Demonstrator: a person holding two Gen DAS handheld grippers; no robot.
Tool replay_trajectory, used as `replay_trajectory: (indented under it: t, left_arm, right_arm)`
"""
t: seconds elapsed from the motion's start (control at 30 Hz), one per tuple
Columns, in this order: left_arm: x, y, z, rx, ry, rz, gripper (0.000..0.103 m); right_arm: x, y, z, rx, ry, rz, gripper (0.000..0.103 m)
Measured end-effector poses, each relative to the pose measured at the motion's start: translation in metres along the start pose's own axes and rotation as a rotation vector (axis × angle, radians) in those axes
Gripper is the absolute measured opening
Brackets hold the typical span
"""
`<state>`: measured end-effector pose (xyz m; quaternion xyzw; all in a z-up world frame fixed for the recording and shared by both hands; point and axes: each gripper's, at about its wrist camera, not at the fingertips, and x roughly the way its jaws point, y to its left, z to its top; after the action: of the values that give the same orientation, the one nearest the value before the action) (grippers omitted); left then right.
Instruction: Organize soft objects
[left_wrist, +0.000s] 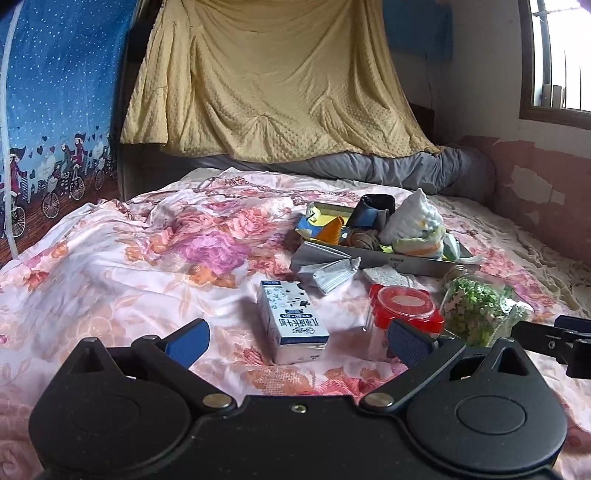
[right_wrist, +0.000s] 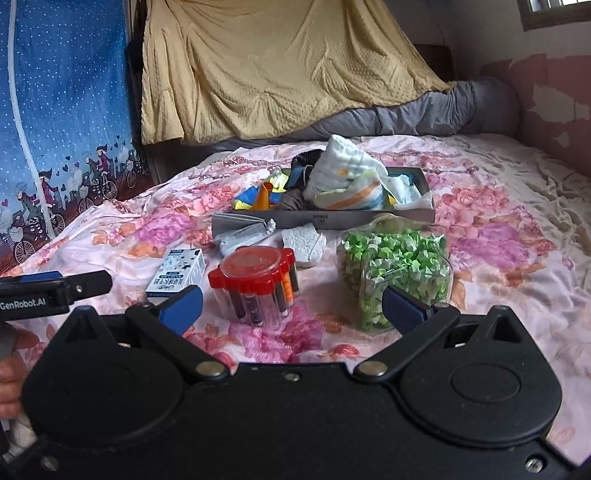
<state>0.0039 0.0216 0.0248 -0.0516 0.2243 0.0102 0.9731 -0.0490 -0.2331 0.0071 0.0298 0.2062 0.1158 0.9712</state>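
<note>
A grey tray (left_wrist: 413, 263) (right_wrist: 332, 218) on the flowered bed holds soft things: a white quilted cloth (left_wrist: 413, 216) (right_wrist: 343, 166), a striped cloth (left_wrist: 421, 245) (right_wrist: 351, 197), dark socks (left_wrist: 364, 238) (right_wrist: 291, 199) and coloured fabric (left_wrist: 325, 225) (right_wrist: 264, 194). A folded grey cloth (left_wrist: 325, 269) (right_wrist: 240, 236) and a white sponge (left_wrist: 388, 277) (right_wrist: 304, 243) lie in front of the tray. My left gripper (left_wrist: 299, 338) is open, with a milk carton (left_wrist: 291, 321) (right_wrist: 179, 271) just beyond its fingers. My right gripper (right_wrist: 291, 304) is open behind a red-lidded tube rack (right_wrist: 255, 284) (left_wrist: 404, 306).
A glass jar of green paper stars (left_wrist: 476, 310) (right_wrist: 399, 269) lies on its side at the right. The right gripper's tip (left_wrist: 554, 336) shows in the left wrist view, the left one's (right_wrist: 55, 290) in the right. A yellow blanket (left_wrist: 266, 81) hangs behind; a grey duvet (left_wrist: 406, 170) lies along it.
</note>
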Motion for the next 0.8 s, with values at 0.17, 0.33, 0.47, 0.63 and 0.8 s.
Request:
replay_trajectory:
  t: [0.17,0.33,0.47,0.63,0.8]
  left_arm:
    - [-0.0001,-0.0002,-0.0012,0.005,0.002,0.002,0.102]
    - [-0.0001,-0.0019,-0.0024,0.017,-0.001,0.007,0.102]
    - [0.0001,-0.0020,-0.0025,0.017,-0.001,0.007,0.102]
    - [0.0011,-0.0020,-0.0028,0.020,0.001,0.007,0.102]
    - [0.0070,0.0018,-0.0011,0.024,0.009,-0.002,0.102]
  right_arm:
    - [0.0040,-0.0017,-0.0021,0.003,0.004,-0.004,0.103]
    - [0.0051,-0.0048,-0.0014,0.001,0.005,-0.003,0.103]
    - [0.0036,-0.0054,0.0000,0.000,0.006,-0.006,0.103]
    - [0.0046,-0.0062,0.0002,-0.006,0.012,-0.010,0.103]
    - [0.0083,-0.0087,0.0018,-0.003,0.026,-0.004,0.103]
